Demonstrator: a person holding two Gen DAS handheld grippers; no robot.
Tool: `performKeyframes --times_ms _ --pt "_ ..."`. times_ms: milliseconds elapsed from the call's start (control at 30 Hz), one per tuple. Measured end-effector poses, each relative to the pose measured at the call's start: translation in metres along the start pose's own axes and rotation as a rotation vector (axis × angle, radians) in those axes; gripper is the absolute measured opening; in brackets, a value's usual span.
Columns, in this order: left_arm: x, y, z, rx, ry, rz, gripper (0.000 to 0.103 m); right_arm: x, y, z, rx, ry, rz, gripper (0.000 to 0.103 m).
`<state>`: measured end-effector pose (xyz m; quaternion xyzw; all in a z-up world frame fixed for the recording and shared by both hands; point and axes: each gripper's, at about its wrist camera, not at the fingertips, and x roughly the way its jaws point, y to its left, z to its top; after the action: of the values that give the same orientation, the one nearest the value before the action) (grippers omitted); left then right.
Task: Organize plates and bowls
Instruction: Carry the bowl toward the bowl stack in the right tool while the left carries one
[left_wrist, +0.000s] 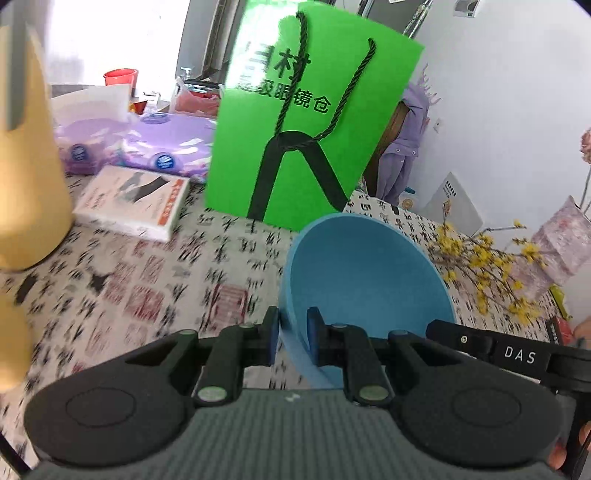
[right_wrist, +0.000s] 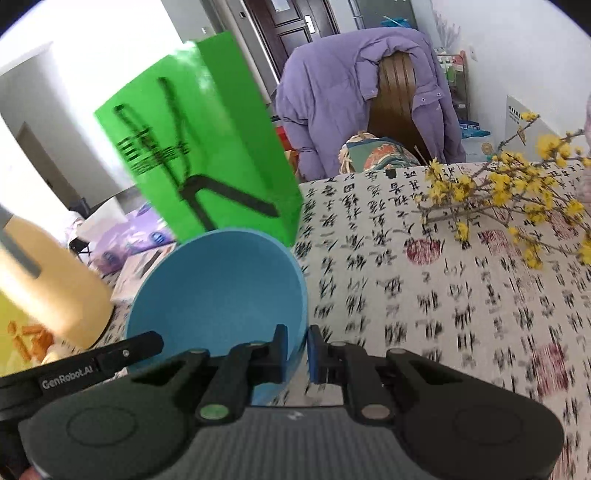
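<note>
A blue bowl (left_wrist: 369, 277) (right_wrist: 218, 288) is held tilted over the calligraphy-print tablecloth (left_wrist: 129, 288) (right_wrist: 424, 295), its hollow facing both cameras. My left gripper (left_wrist: 293, 334) is shut on the bowl's near-left rim, one pad inside and one outside the wall. My right gripper (right_wrist: 298, 350) is shut on the opposite rim in the same way. A black bar marked DAS (left_wrist: 517, 356) from the other tool shows at the right of the left wrist view. A bar marked GenRobot.AI (right_wrist: 74, 378) shows at the left of the right wrist view.
A green paper bag (left_wrist: 295, 140) (right_wrist: 207, 155) stands just behind the bowl. A yellow jug (left_wrist: 26, 166) (right_wrist: 48, 288), a white box (left_wrist: 133, 201) and purple tissue packs (left_wrist: 162, 147) lie to the left. Yellow flower branches (left_wrist: 487, 269) (right_wrist: 509, 195) lie to the right. A purple jacket (right_wrist: 332, 92) hangs over a chair beyond the table.
</note>
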<state>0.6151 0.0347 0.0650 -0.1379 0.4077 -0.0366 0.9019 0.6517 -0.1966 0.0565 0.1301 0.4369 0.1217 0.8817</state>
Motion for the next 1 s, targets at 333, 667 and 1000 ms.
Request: performKeyframes --times_ms 333,667,1000 --pt "-0.095 0.016 -0.087 -0.024 0.006 -0.002 0.016 -0.084 0.031 -0.082 -0.039 -0.004 0.031 0.011" --pt "-0.158 0.024 -0.141 -0.056 -0.026 0.005 0.016 -0.138 0.05 -0.145 -0.057 -0.025 0.062 0.011" --pt "-0.172 -0.005 -0.174 -0.029 -0.023 -0.015 0.017 -0.17 0.025 -0.173 -0.047 -0.039 0.051 0.011"
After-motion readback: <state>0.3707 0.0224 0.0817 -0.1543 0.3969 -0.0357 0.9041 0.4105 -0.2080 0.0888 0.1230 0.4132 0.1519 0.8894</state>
